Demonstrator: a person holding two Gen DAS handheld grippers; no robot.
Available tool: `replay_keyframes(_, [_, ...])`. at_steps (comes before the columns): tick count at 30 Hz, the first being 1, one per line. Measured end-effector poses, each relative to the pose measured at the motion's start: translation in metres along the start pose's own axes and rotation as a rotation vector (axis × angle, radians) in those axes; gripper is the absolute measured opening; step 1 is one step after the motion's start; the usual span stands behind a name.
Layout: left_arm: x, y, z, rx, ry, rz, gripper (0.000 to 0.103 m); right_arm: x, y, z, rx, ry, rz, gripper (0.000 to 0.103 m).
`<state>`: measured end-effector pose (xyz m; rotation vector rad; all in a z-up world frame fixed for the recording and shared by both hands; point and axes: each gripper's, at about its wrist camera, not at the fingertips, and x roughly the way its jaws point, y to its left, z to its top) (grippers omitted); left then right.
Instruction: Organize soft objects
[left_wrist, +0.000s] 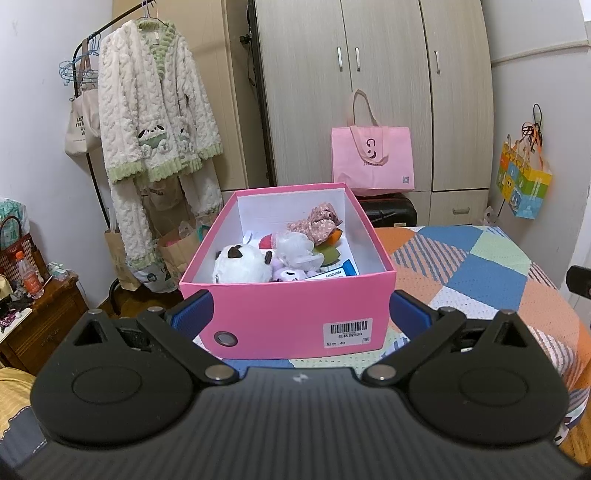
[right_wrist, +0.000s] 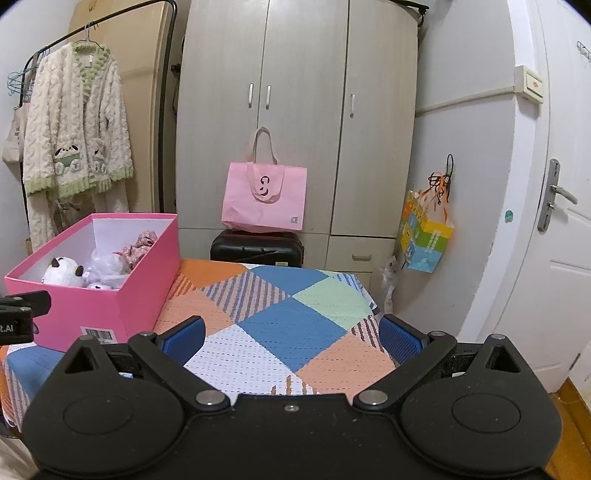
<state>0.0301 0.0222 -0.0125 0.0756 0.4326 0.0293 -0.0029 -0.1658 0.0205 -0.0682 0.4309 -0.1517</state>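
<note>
An open pink box (left_wrist: 280, 314) stands on the patchwork cloth (left_wrist: 480, 273). It holds several soft things: a white plush with dark ears (left_wrist: 242, 267), a white mesh puff (left_wrist: 295, 249), a pink floral fabric piece (left_wrist: 317, 221) and a small pink plush (left_wrist: 290, 275). My left gripper (left_wrist: 301, 314) is open, its blue pads level with the box's near corners, one on each side. My right gripper (right_wrist: 291, 339) is open and empty above the cloth (right_wrist: 280, 321), to the right of the box (right_wrist: 92, 295).
A wardrobe (left_wrist: 369, 92) stands behind, with a pink tote bag (left_wrist: 371, 158) on a black suitcase (left_wrist: 391, 212). A fleece robe (left_wrist: 155, 122) hangs on a rack at left. A colourful gift bag (right_wrist: 424, 236) hangs on the wall by a white door (right_wrist: 554, 221). A wooden nightstand (left_wrist: 37, 332) stands at far left.
</note>
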Motion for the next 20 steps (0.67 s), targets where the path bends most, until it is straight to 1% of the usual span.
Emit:
replay_keyframes(11, [-0.0035,0.0024,-0.0020,0.001,0.001,-0.020,0.103,-0.0009,-0.0003,-0.0004,0.004,0.001,-0.003,0.102])
replay_keyframes(20, [-0.0032,0.0031,-0.0010,0.008,-0.002,-0.013,0.103,0.0006,0.0011,-0.0008,0.001,0.004,-0.003,0.102])
